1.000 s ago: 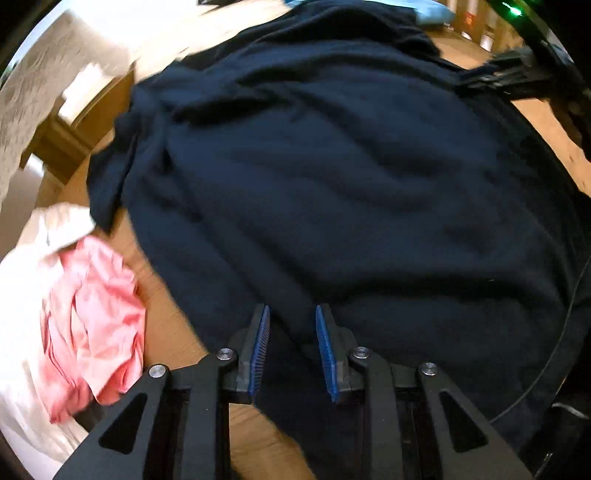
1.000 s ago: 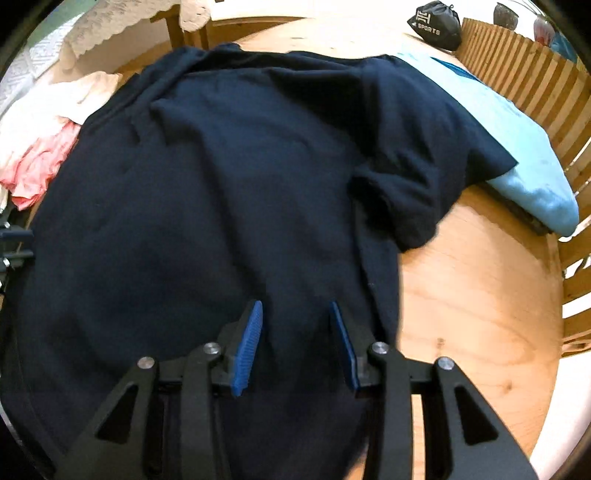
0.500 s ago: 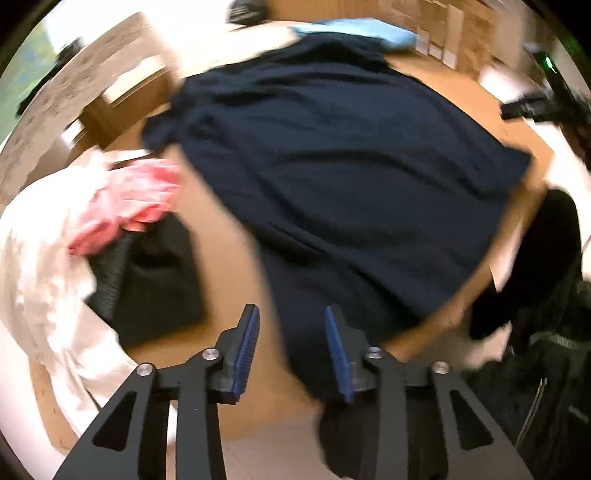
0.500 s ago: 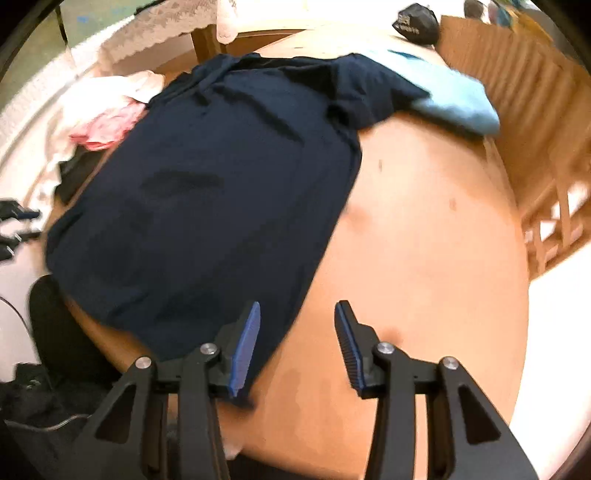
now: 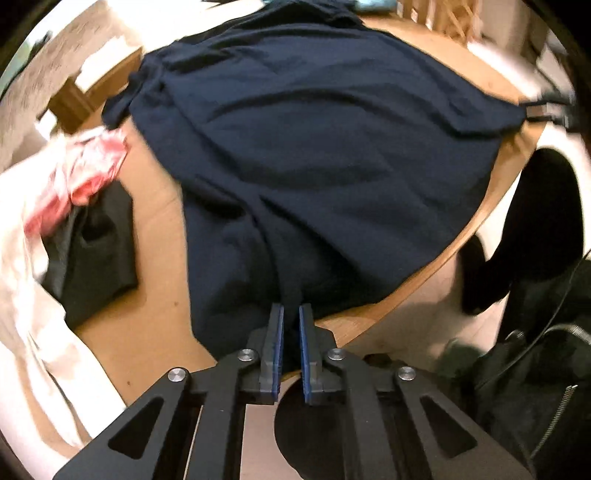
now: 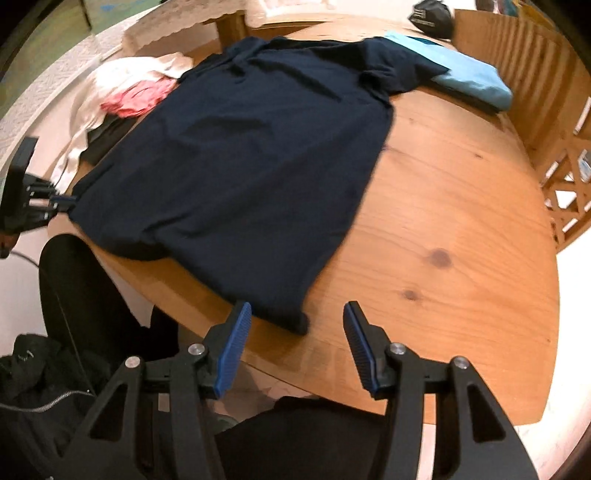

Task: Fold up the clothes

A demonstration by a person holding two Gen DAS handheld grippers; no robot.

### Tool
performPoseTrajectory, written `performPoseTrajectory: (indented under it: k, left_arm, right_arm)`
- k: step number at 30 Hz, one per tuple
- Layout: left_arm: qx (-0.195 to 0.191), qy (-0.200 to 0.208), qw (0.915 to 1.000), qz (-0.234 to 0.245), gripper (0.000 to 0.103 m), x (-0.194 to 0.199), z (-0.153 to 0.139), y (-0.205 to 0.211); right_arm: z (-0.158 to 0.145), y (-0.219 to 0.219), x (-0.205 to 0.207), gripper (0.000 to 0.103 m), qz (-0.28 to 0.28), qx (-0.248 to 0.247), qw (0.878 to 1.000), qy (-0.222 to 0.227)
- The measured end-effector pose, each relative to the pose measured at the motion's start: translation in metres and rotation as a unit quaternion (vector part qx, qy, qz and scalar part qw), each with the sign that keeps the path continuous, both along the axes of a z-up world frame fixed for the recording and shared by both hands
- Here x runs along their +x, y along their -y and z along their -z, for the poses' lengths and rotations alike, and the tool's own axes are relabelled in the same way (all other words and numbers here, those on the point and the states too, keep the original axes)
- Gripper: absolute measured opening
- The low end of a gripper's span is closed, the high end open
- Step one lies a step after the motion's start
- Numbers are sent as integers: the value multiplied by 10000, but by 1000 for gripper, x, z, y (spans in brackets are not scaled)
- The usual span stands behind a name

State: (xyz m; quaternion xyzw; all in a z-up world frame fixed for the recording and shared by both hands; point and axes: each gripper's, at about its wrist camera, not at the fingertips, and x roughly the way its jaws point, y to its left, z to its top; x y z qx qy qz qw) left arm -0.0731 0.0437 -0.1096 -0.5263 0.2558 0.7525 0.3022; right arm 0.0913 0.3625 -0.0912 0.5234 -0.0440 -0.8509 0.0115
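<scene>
A navy T-shirt lies spread flat on the round wooden table, collar at the far side and hem at the near edge. In the left wrist view my left gripper is shut on the hem of the shirt at its near left corner, with dark cloth pinched between the blue pads. The right wrist view shows that same gripper at the shirt's left hem corner. My right gripper is wide open just off the table's front edge, with the shirt's right hem corner lying between its fingers and untouched.
A heap of white and pink clothes with a black garment lies left of the shirt. A folded light blue cloth and a black bag sit at the far right. Slatted wooden furniture stands beyond. A person's dark-clothed legs are below the table edge.
Both grippers drew back from above the shirt to its near hem. The left one closed on the hem corner. The right one opened wider at the other corner.
</scene>
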Motion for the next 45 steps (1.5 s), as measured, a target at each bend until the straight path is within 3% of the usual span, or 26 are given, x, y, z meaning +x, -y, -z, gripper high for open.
performPoseTrajectory:
  k: [3,4,5,6,9,16,18,20,25,28,31,35,41,42,43,45]
  left_arm:
    - [395,122,9988,-262,5,-9,-10,15]
    - [489,125,9981,-352,5,-12,-13,20]
    - [584,129,9972,-442,5,-15,-16,25]
    - [678,133,9962,-532,5,-18,-20,31]
    - [880,-42,9928,-808,5,-25,-38,50]
    - [1201,-748,9814,-1298,5,-25,-94,95]
    - [1242,-869,9789,-1371,1,-22,-101,105]
    - [1262,-798,9777,-1480,1,-15,-95,114]
    - [1039,-270,9808,-1628,0,-14,-39,121]
    - [895,-200,9854,-1431,7,-8,-22,106]
    - [805,-122,9876,-1343,34,-13,-14,97]
    - [696,4,9897,-1251,37,-22,-3,86]
    - [540,151,9916,-1167,35,-24,12,76]
    - [563,148,9915,-1162,31,-23,11,76]
    - [657,194,9902,-1214,5,-23,11,78]
    - [951,281,9849,-1423,3,-28,8,85]
  right_arm:
    - [6,8,-5,51,-194,144,9997,-91]
    - [8,9,-9,40,-221,99,9997,-48]
    - [10,9,-13,12,-240,38,9997,8]
    - [7,7,-15,7,-183,26,9998,-5]
    - [-15,-6,-17,6,53,-21,9998,-205]
    - [-123,-49,22,6,491,-674,9881,-1289]
    - [-135,-55,36,5,721,-493,9863,-1401]
    - [-121,-62,40,5,1014,-228,9884,-1105]
    - [-39,-72,37,5,1353,-93,9908,32]
    - [-23,-76,34,5,1399,-293,9896,165]
    - [-23,-76,32,6,1373,-268,9900,162]
    - [-25,-74,31,6,1319,-204,9910,140]
    - [-23,-75,34,6,1294,-196,9913,162]
    - [-22,-76,34,6,1308,-215,9911,152]
    - [-22,-77,34,6,1326,-271,9907,120]
    - [-23,-81,31,5,1392,-576,9886,-28]
